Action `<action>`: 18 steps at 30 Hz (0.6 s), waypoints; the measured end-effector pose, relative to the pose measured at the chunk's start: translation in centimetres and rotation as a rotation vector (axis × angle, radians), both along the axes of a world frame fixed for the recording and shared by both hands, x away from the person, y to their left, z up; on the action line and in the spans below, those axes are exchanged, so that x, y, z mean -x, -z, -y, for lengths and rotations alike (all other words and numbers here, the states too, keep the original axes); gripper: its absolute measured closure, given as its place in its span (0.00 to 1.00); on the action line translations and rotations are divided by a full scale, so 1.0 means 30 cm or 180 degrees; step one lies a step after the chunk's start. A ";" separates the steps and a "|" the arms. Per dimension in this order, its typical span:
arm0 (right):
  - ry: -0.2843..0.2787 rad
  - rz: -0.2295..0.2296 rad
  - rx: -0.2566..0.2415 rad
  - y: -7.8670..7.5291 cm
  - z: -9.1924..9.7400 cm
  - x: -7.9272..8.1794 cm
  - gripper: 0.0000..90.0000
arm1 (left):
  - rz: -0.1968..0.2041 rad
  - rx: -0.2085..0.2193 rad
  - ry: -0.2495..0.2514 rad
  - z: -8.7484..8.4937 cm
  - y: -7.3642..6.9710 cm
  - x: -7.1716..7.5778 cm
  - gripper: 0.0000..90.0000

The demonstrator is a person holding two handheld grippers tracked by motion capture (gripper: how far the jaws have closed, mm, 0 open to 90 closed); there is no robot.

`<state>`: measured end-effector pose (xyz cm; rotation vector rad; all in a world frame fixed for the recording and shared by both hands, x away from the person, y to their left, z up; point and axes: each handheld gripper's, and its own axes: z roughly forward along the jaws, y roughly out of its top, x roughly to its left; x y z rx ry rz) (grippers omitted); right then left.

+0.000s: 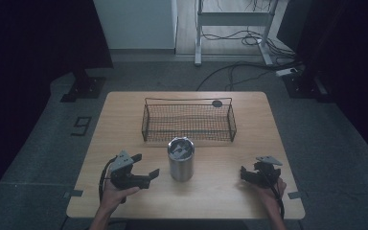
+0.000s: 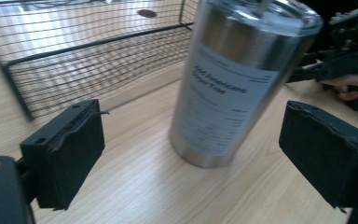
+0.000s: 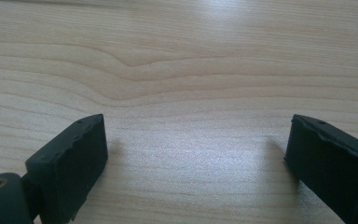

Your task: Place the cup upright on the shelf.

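Note:
A steel tumbler [image 1: 180, 158] with a lid stands upright near the middle of the wooden table [image 1: 124, 110], just in front of a black wire basket [image 1: 189, 120]. My left gripper [image 1: 146, 167] is open a short way to the tumbler's left, jaws aimed at it. In the left gripper view the tumbler [image 2: 235, 84] with its white label stands ahead between the spread jaws, untouched. My right gripper [image 1: 247, 173] is open at the table's right front, tilted down. The right gripper view has bare wood [image 3: 182, 93] between the jaws.
A small dark round object [image 1: 217, 103] sits at the basket's far right corner. Beyond the table's far edge are a white desk frame [image 1: 230, 19] and cables [image 1: 249, 38] on the grey floor. The other gripper [image 2: 349, 51] and a hand appear behind the tumbler.

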<state>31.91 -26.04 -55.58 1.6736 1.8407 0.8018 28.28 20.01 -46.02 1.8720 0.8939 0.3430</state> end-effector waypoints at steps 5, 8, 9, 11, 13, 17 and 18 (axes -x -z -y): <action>0.0001 -0.0001 -0.0001 0.000 0.000 0.000 0.06 | 0.0011 -0.0003 0.0110 0.032 -0.013 0.001 0.05; 0.0011 0.0003 -0.0001 0.000 0.000 0.001 0.06 | -0.0006 0.0021 0.0250 0.051 -0.016 0.009 0.04; 0.0011 0.0003 -0.0001 0.000 0.000 0.001 0.06 | -0.0006 0.0021 0.0250 0.051 -0.016 0.009 0.04; 0.0012 0.0002 -0.0002 0.000 0.000 0.001 0.06 | -0.0014 0.0006 0.0275 0.059 -0.012 0.009 0.03; 0.0012 0.0003 -0.0002 0.000 0.000 0.001 0.06 | -0.0019 0.0003 0.0275 0.065 -0.011 0.008 0.03; 0.0012 0.0003 -0.0002 0.000 0.000 0.001 0.06 | -0.0021 0.0008 0.0295 0.087 -0.014 -0.001 0.03; 0.0011 0.0001 -0.0001 0.000 0.000 0.001 0.06 | -0.0023 0.0004 0.0300 0.092 -0.015 -0.004 0.03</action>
